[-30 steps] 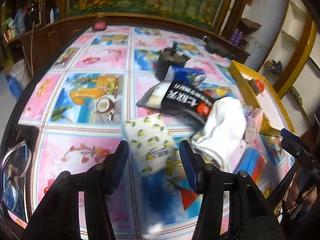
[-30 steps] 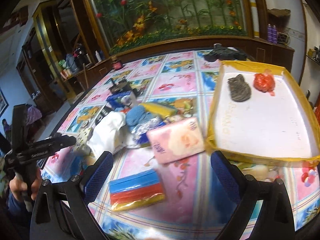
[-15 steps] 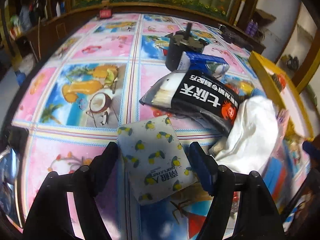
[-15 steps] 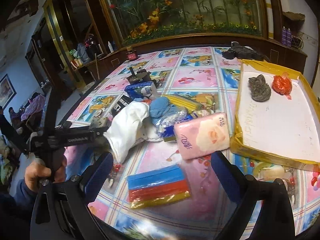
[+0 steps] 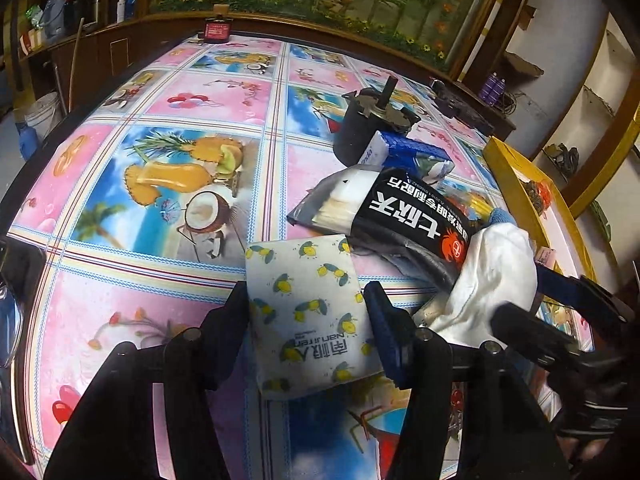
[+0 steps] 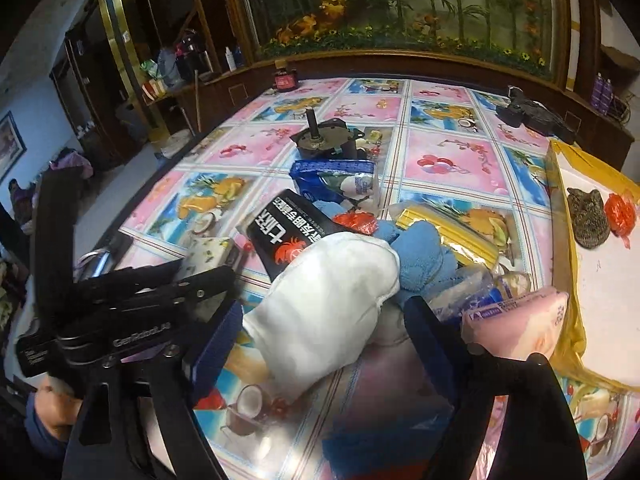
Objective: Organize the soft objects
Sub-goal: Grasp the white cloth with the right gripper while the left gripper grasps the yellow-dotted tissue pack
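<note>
A lemon-print tissue pack (image 5: 308, 312) lies on the patterned tablecloth between the fingers of my left gripper (image 5: 306, 312); the jaws stand open around it, close to its sides. A white soft pouch (image 6: 324, 304) lies between the fingers of my right gripper (image 6: 320, 328), which is open around it. The pouch also shows in the left wrist view (image 5: 492, 272). A blue cloth (image 6: 420, 256), a pink tissue pack (image 6: 516, 320) and a black noodle packet (image 5: 404, 216) lie in the pile. The yellow-rimmed tray (image 6: 560, 216) holds a grey knitted piece (image 6: 588, 218) and a red bag (image 6: 618, 210).
A black motor (image 5: 372, 120) and a blue packet (image 5: 408, 156) lie behind the pile. A yellow packet (image 6: 448, 232) lies near the tray. A red-labelled jar (image 5: 216, 30) stands at the table's far edge. Glasses (image 5: 6, 320) lie at the left edge.
Both grippers have moved forward and down. The left now straddles the lemon-print tissue pack. The right has swung left from the pink pack to straddle the white pouch.
</note>
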Demonstrator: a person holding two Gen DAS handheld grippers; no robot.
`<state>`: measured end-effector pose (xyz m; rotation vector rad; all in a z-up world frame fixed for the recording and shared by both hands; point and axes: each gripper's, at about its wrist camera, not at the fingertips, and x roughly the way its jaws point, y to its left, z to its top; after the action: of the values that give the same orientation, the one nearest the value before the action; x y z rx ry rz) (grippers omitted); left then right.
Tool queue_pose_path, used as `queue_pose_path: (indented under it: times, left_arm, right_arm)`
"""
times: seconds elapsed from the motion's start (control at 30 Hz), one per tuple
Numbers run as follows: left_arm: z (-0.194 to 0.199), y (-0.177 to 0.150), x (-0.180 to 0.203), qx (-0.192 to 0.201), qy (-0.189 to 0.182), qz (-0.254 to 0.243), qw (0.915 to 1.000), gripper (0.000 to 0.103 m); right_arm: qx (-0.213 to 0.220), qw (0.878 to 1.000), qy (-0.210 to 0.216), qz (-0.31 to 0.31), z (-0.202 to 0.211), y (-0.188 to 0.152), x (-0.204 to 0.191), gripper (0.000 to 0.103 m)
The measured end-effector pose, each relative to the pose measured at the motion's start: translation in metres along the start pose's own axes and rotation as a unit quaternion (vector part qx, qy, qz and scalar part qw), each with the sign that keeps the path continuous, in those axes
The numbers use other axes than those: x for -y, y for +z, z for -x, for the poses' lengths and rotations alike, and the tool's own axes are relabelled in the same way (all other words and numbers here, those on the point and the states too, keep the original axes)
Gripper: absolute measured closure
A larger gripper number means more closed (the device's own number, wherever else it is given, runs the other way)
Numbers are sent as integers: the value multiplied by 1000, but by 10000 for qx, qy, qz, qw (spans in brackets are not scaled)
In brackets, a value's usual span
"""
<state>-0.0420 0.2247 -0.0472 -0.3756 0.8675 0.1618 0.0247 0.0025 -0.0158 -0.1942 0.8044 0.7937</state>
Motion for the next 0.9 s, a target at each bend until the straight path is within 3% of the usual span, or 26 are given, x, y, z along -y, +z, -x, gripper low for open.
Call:
queue_pose_path:
  times: [0.03, 0.07, 0.1, 0.17, 0.37, 0.5, 0.9]
  left_arm:
    - [0, 0, 1, -2, -20, -7, 10000, 47]
    - [0, 0, 1, -4, -36, -15, 10000, 47]
    - [0, 0, 2, -6, -52, -25, 10000, 47]
    - [0, 0, 3, -4, -93, -60, 9999, 47]
    - [15, -1, 7, 395, -239, -172, 9988, 47]
    - [17, -1, 7, 460, -263, -173, 9984, 47]
    - [27, -4, 24, 707, -61, -518, 9961, 47]
  right_arm:
    - [-89, 9998, -158, 91, -10, 2, -3, 32]
    - [-153, 9995, -213, 162, -18, 3, -7, 60]
    - [-221, 9992, -231, 222, -24, 3, -9, 79]
    - [-372, 9990, -171, 159, -31, 2, -8, 82]
    - [98, 9999, 123, -56, -1, 0, 6, 84]
    - [177, 9996, 151, -141, 3, -6, 10, 84]
    - [298, 9984, 231, -421, 29, -21, 38, 84]
